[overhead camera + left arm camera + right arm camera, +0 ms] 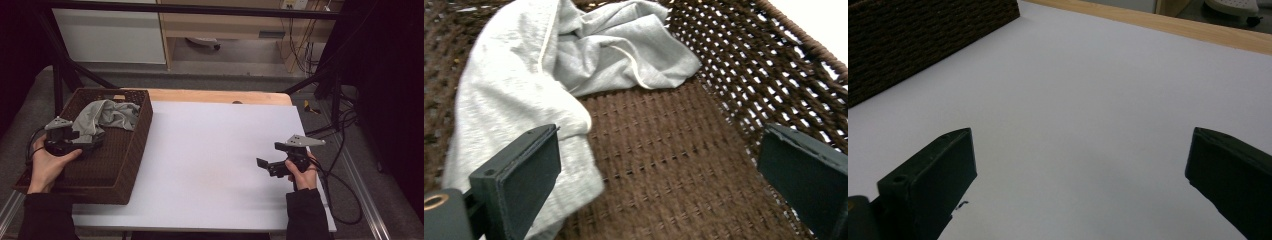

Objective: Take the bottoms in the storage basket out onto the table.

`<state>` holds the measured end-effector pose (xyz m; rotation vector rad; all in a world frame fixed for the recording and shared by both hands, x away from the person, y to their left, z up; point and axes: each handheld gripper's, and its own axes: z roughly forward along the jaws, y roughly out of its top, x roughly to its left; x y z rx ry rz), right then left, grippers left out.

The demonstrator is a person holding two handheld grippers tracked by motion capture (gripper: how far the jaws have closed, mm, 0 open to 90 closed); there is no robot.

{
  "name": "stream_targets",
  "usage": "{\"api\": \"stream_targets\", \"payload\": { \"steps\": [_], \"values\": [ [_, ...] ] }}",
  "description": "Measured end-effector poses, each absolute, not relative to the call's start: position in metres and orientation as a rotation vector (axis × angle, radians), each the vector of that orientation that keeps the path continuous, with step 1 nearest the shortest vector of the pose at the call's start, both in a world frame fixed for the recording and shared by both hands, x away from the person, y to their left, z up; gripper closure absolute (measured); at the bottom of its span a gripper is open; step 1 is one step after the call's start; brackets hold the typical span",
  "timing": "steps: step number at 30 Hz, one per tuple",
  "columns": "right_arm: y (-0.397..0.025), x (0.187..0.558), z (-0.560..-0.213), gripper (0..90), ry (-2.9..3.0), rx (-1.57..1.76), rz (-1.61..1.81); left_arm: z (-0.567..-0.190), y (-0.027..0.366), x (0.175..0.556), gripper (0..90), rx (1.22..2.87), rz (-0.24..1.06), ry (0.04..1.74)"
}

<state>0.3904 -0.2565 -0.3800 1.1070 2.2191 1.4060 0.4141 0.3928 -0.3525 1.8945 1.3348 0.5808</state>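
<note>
Inside the wicker basket (131, 165) at left, left gripper (659, 165) jaws apart, beside grey cloth (524, 90). Right gripper (1080, 170) spread wide over white table (210, 150), right.

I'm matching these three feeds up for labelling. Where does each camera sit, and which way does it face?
High view: above the person's side, looking forward and down on the white table; both forearms, left gripper, right gripper.
Left gripper view: on the left gripper, inside the brown basket, facing the grey cloth; jaws apart.
Right gripper view: on the right gripper, facing across the table; jaws apart.
Shared: all show the basket.
</note>
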Motion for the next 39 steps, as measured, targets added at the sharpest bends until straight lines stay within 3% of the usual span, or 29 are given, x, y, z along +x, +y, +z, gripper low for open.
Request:
{"api": "stream_targets", "payload": {
  "steps": [20, 39],
  "values": [
    [-0.257, 0.39, -0.38, 0.4, 2.219, 1.107, 1.404, -0.366, 0.411, 0.445, 7.6, 1.985, 0.637, 1.479],
    [-0.256, 0.391, -0.381, 0.4, 2.223, 1.115, 1.397, -0.382, 0.411, 0.455, 21.8, 2.019, 0.741, 1.568]
  ]
}}
